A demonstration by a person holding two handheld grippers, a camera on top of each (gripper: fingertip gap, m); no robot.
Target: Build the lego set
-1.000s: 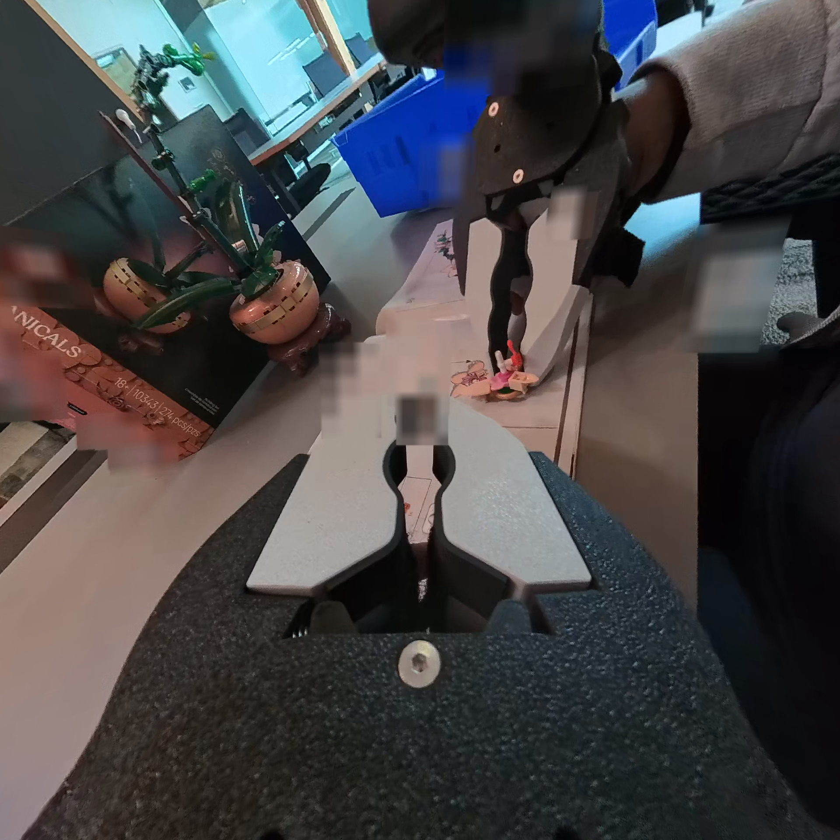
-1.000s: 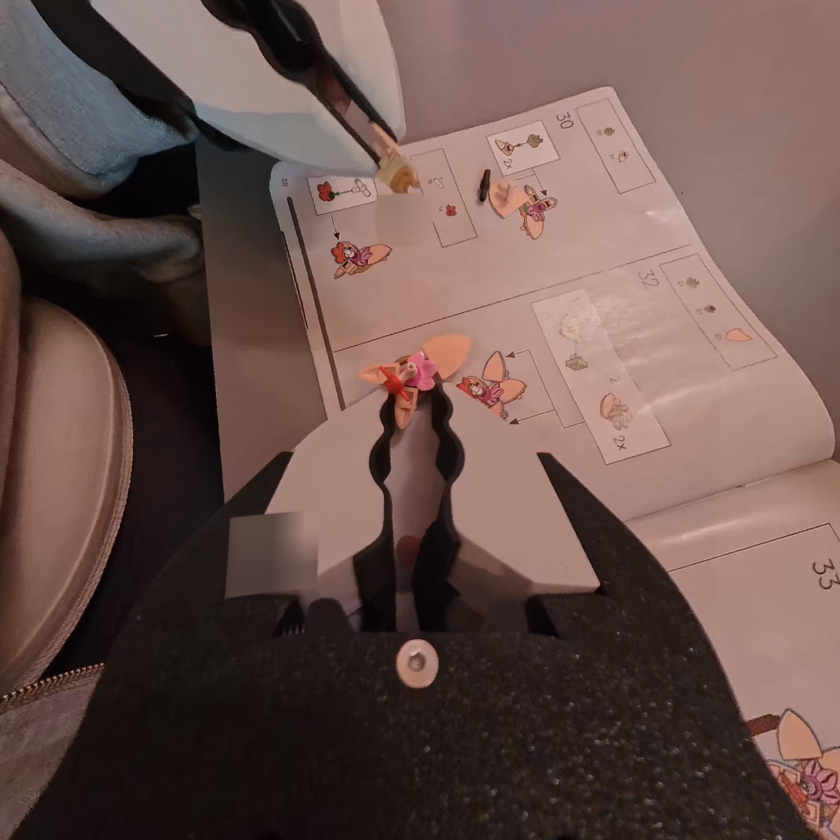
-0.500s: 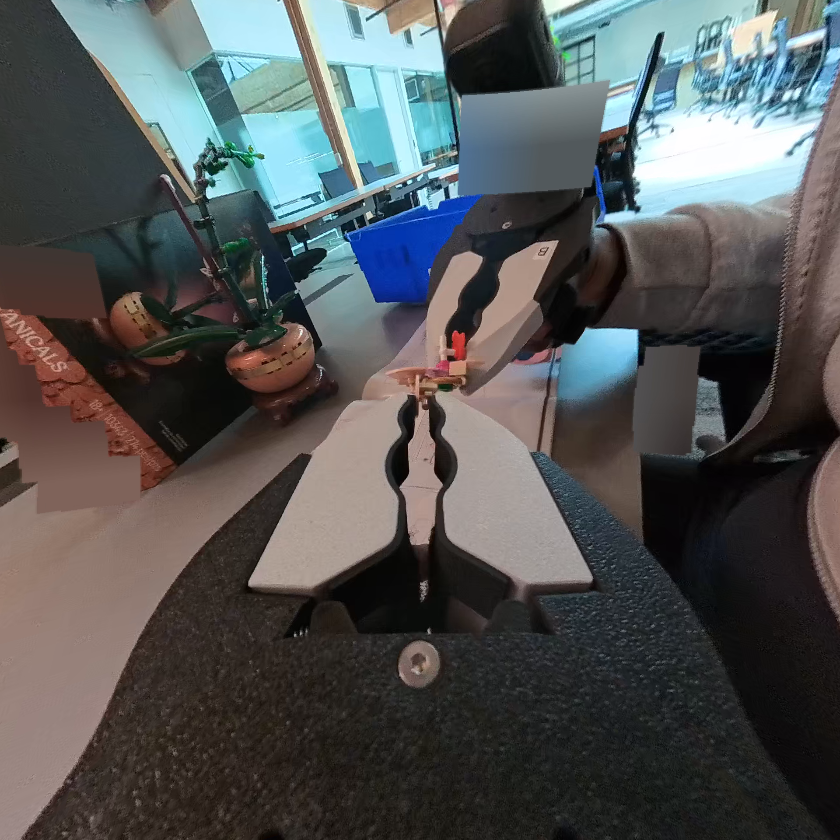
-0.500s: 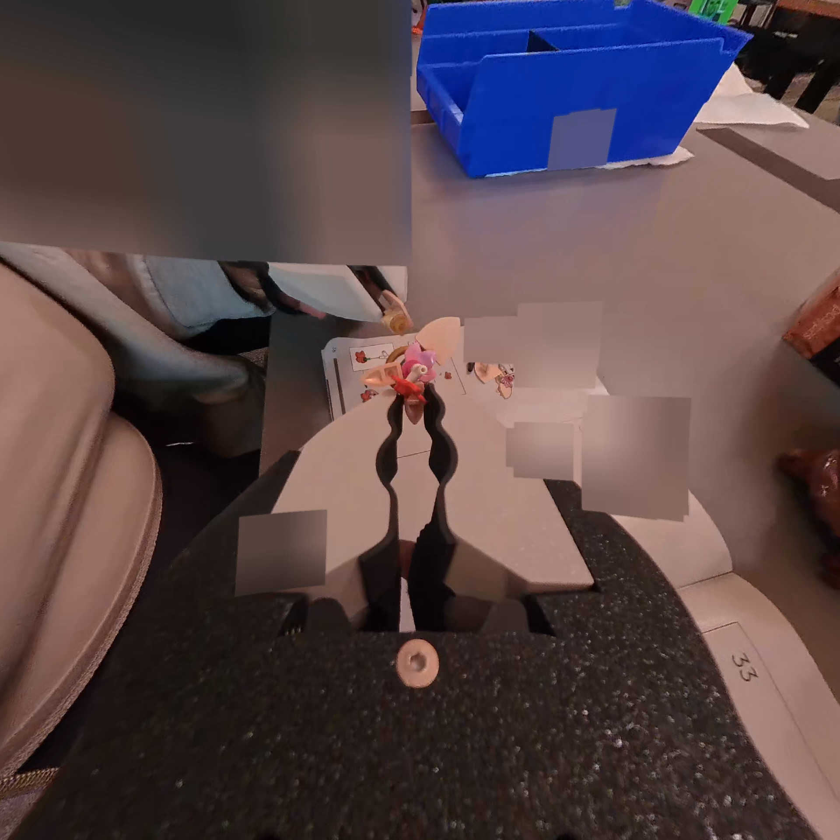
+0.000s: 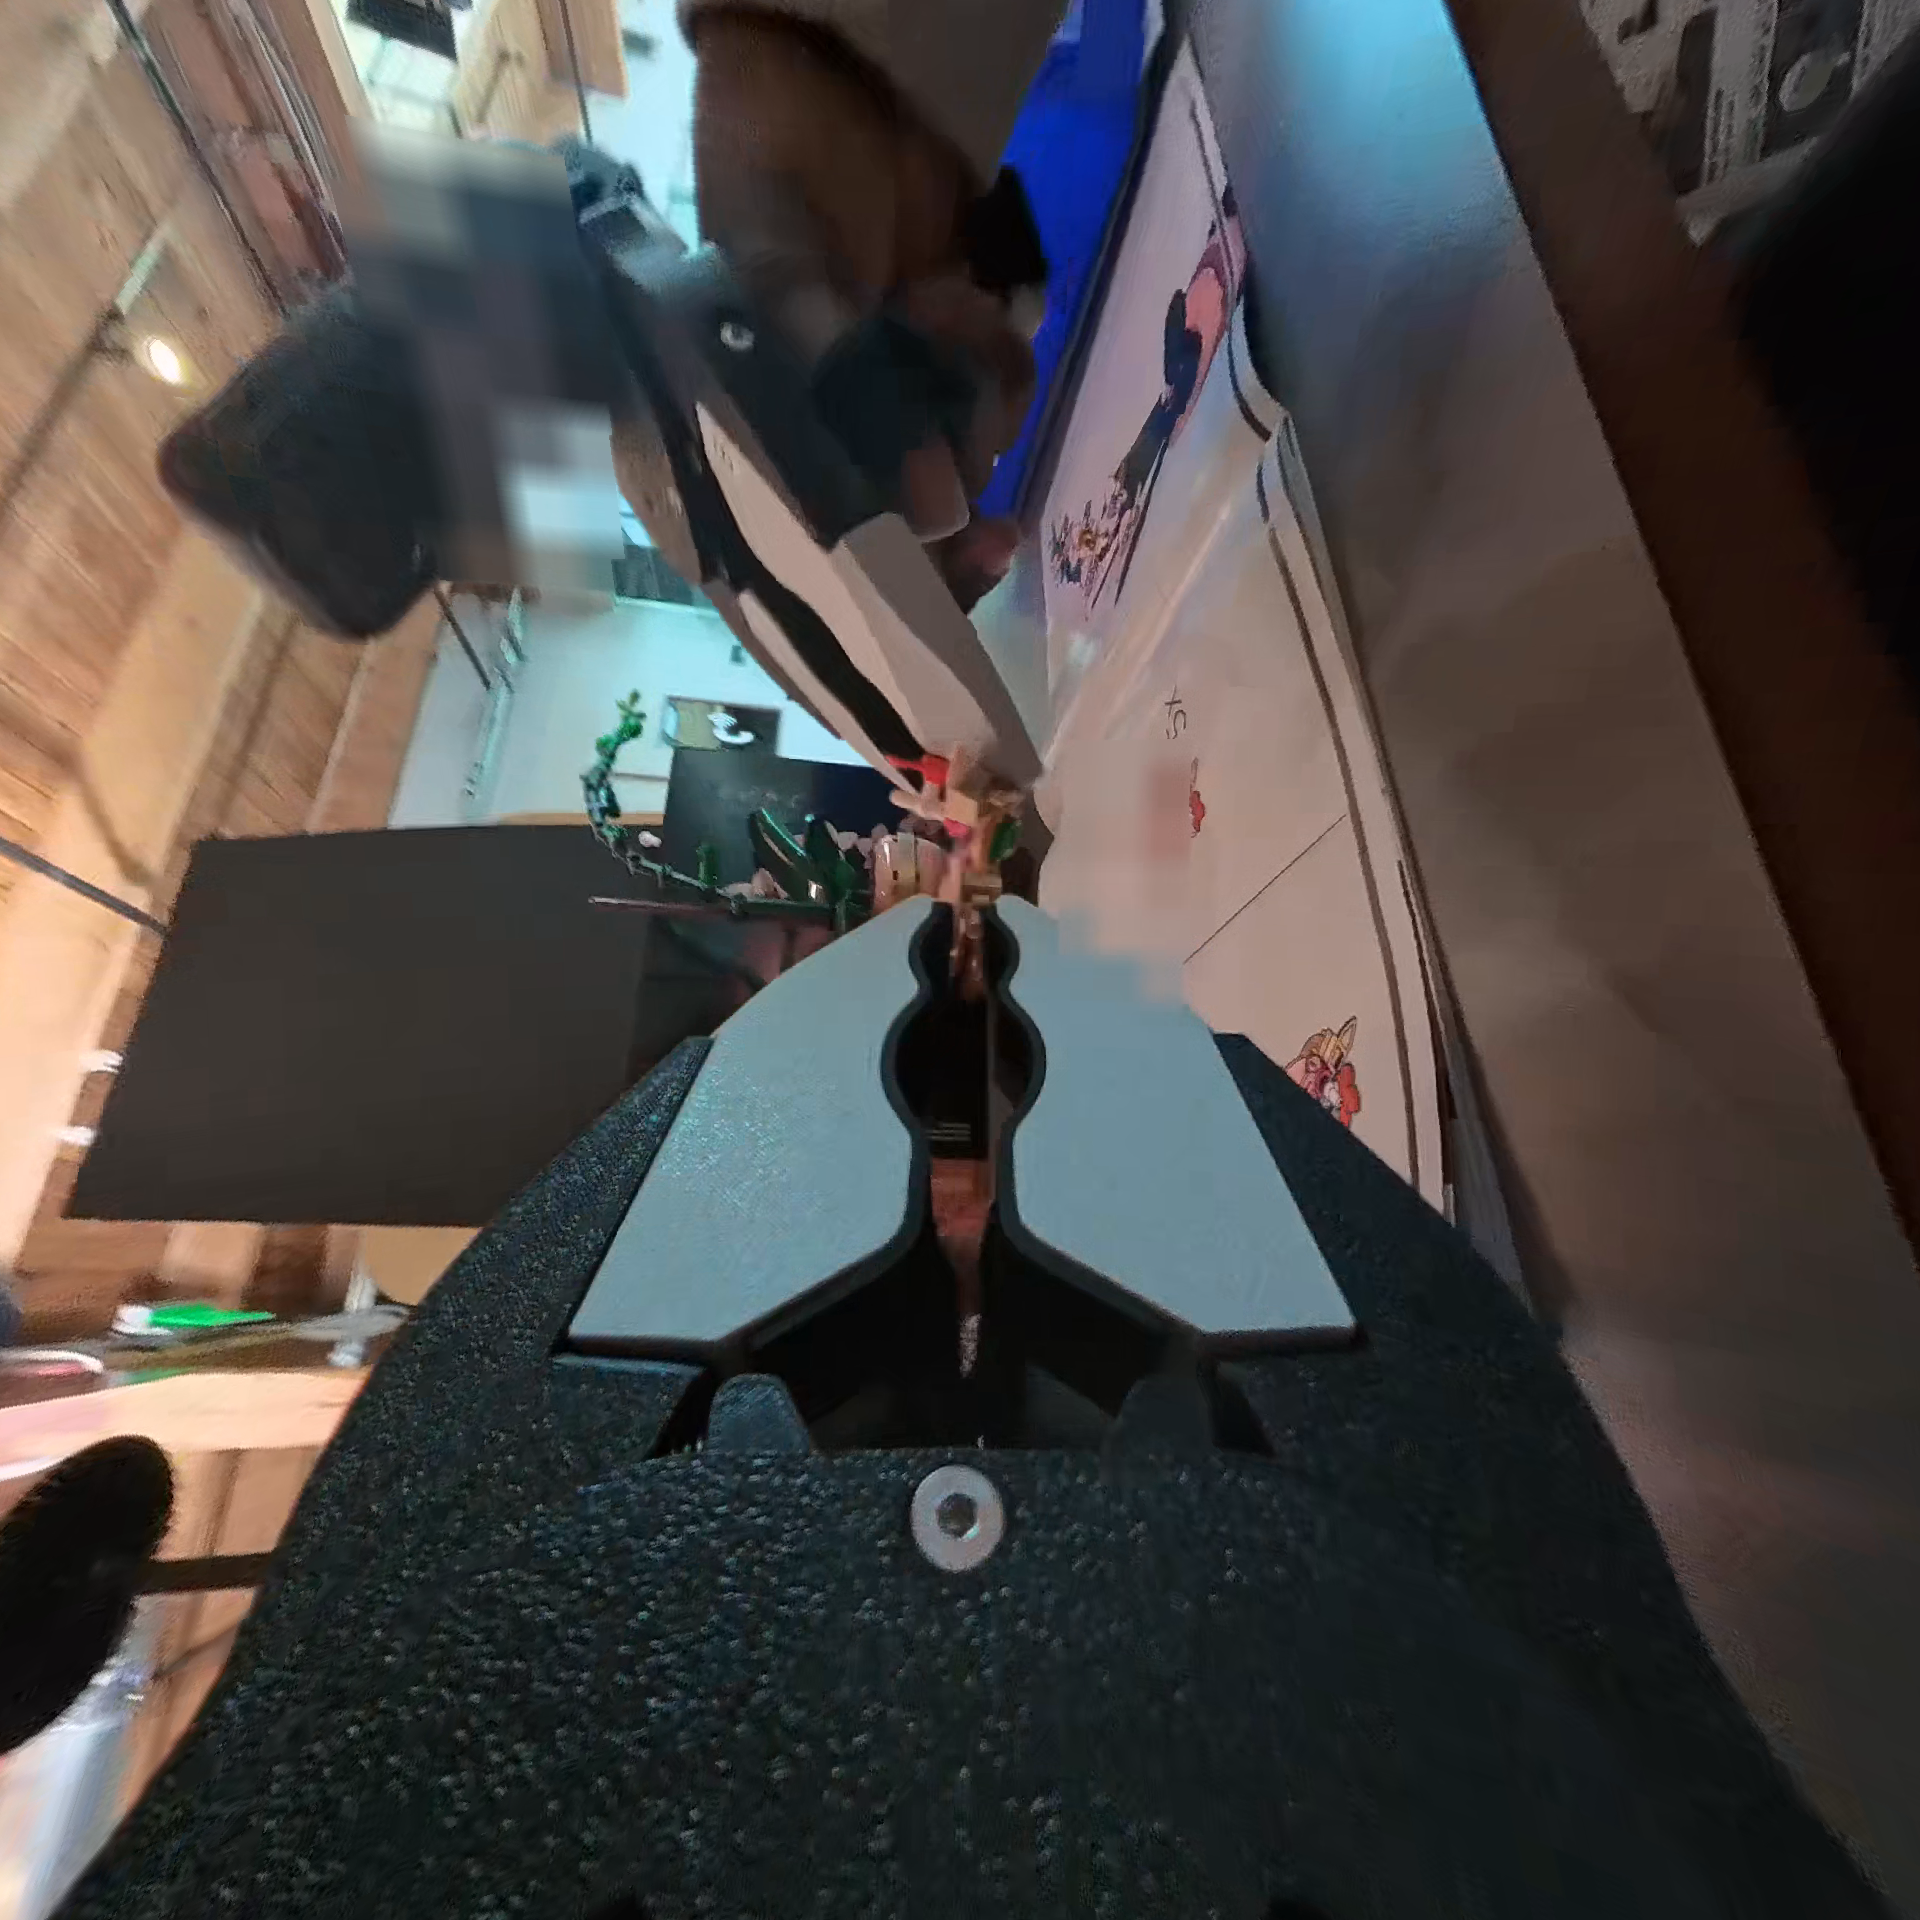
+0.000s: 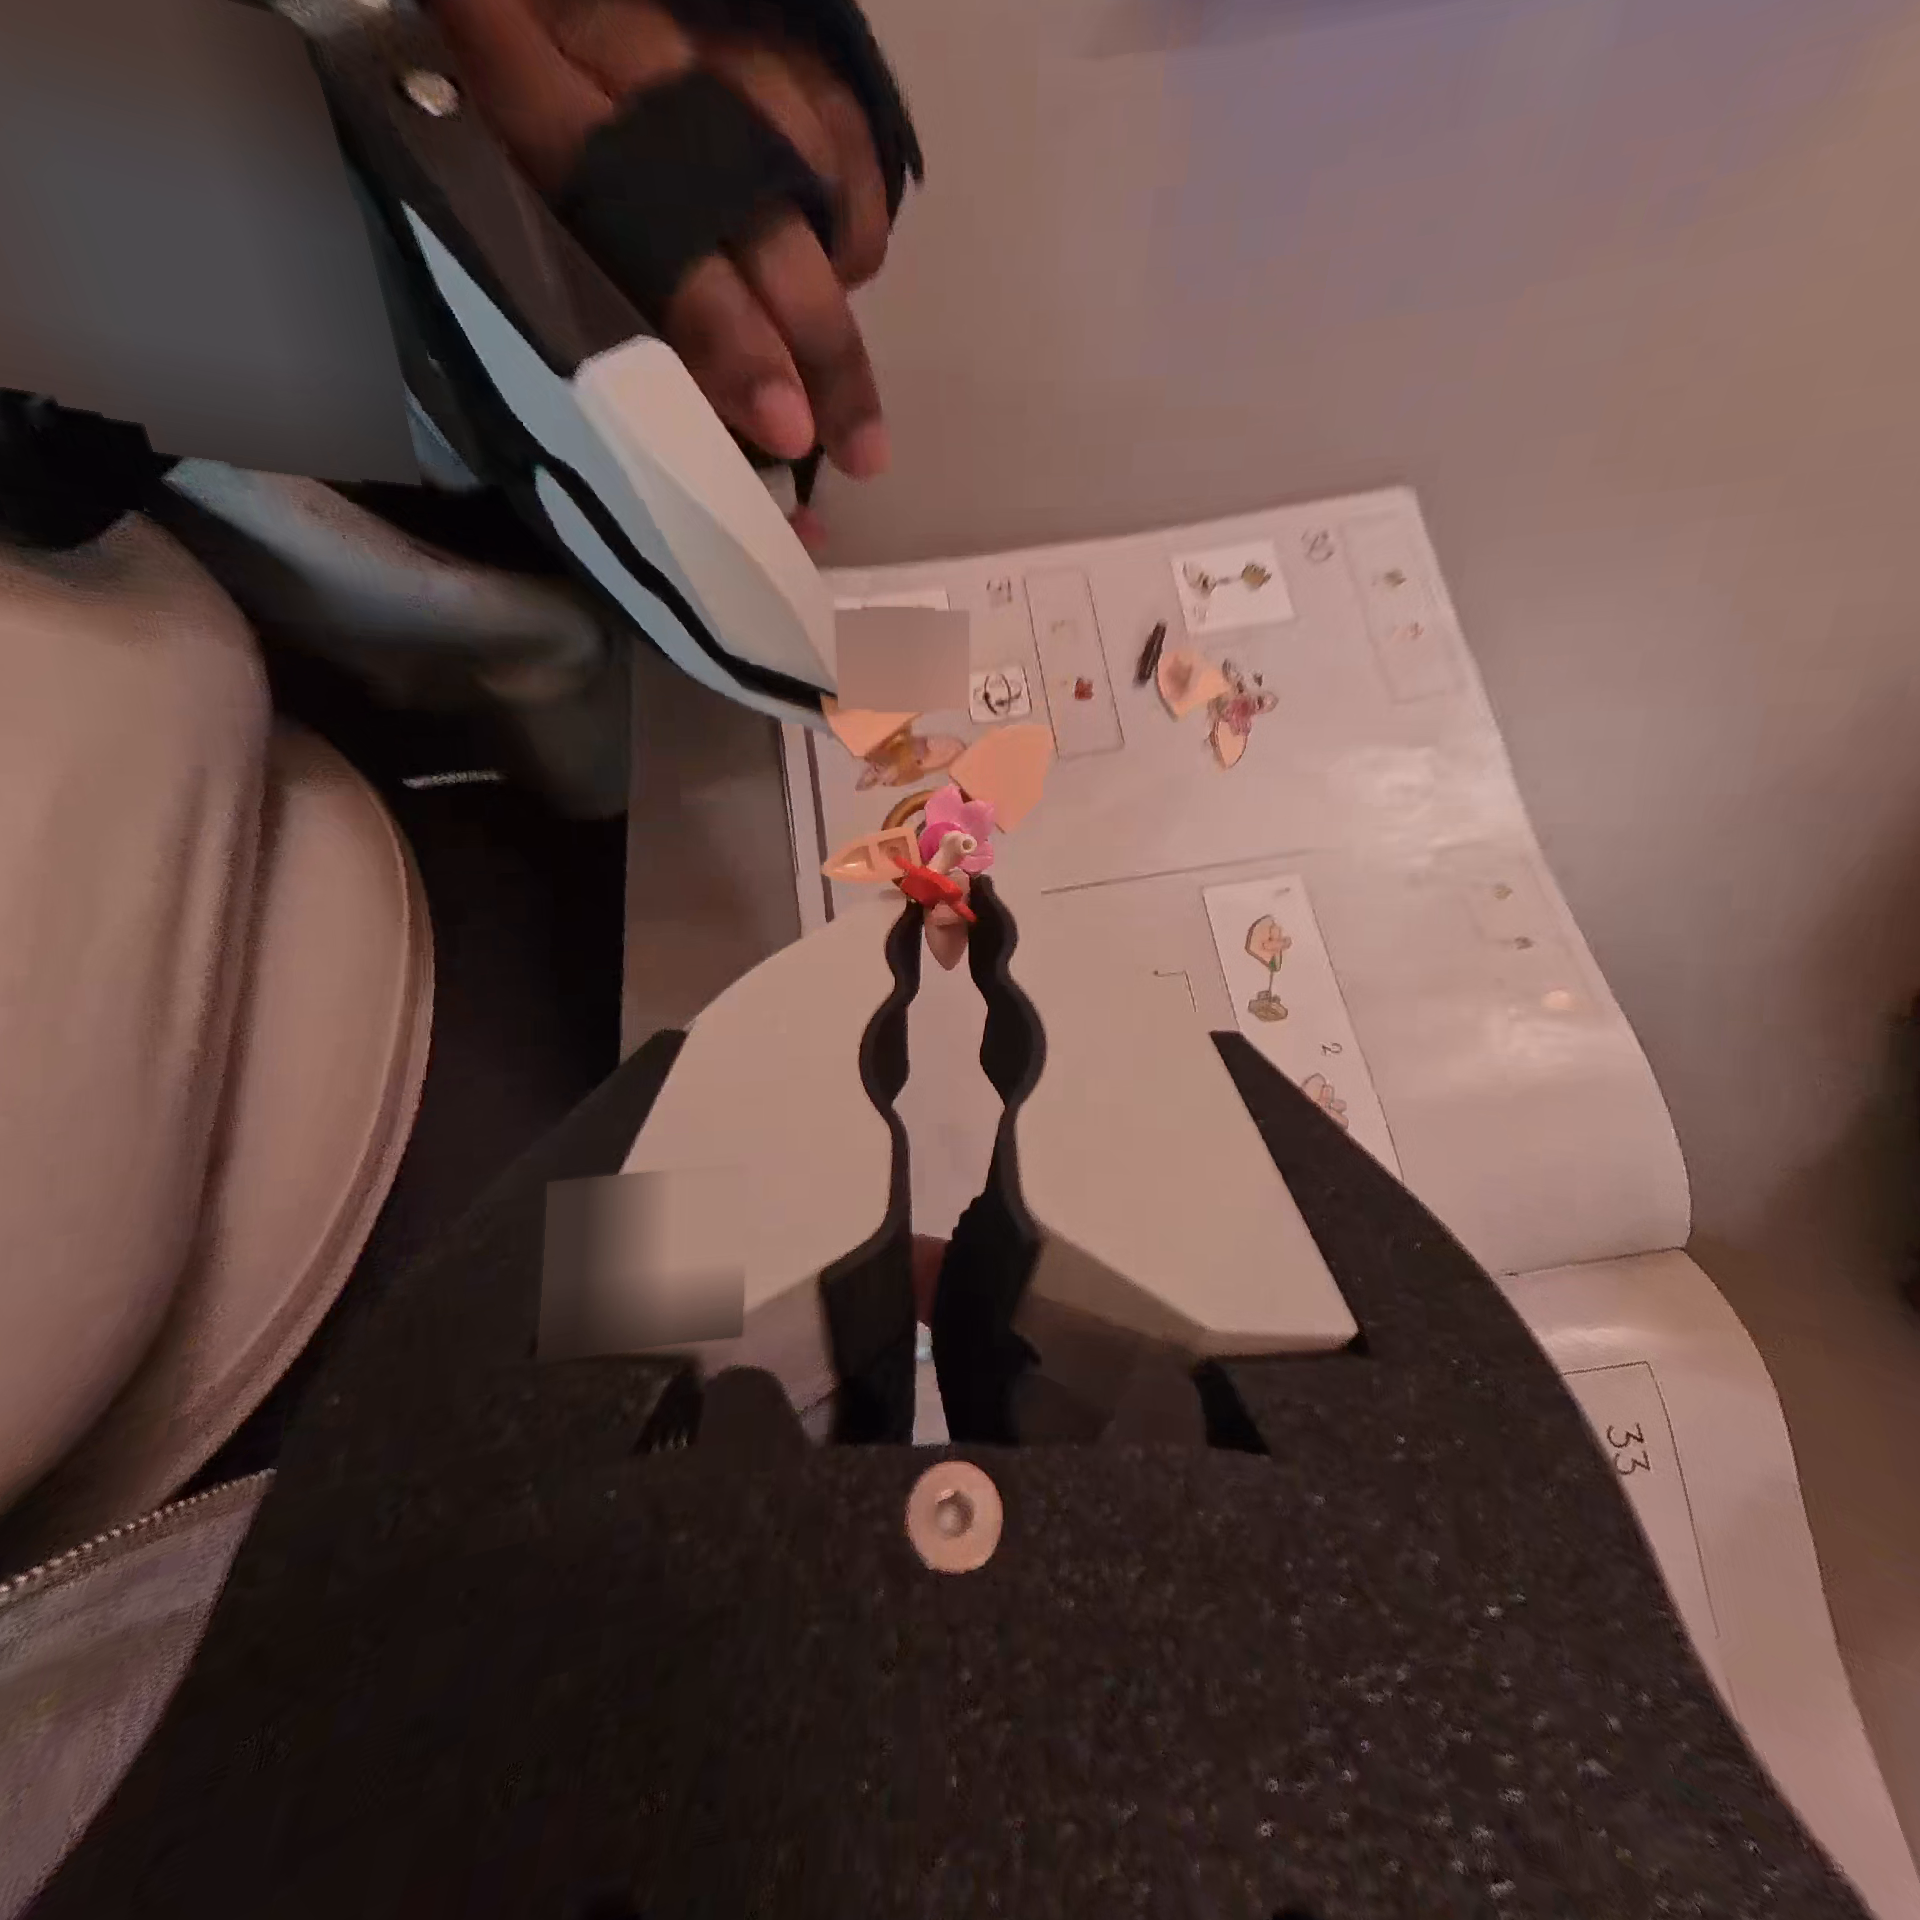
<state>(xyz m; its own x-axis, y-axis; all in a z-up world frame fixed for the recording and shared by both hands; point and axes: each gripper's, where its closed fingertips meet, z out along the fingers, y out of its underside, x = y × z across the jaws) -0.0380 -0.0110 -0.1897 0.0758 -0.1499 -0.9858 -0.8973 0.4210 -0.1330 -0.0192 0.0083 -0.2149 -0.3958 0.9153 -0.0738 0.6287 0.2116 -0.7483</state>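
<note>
Left wrist view: the picture is rolled on its side and smeared by motion. The left gripper [image 5: 961, 914] has its jaws nearly together, nipping a small tan piece [image 5: 977, 883] at the very tips; the piece's shape is too blurred to make out. The right gripper [image 5: 961, 764] comes in from above, its body partly behind a mosaic patch, and its tips carry a lego flower [image 5: 951, 800] just beyond the tan piece. Whether the two parts touch cannot be told. A potted lego plant [image 5: 790, 883] behind is half hidden.

Right wrist view: the right gripper [image 6: 943, 914] is clamped on the flower's lower petal, with pink and red parts showing above the tips. The left gripper [image 6: 831, 707] holds a tan piece beside the flower, over the open instruction booklet [image 6: 1455, 883]. A loose petal [image 6: 1184, 681] lies on the page.
</note>
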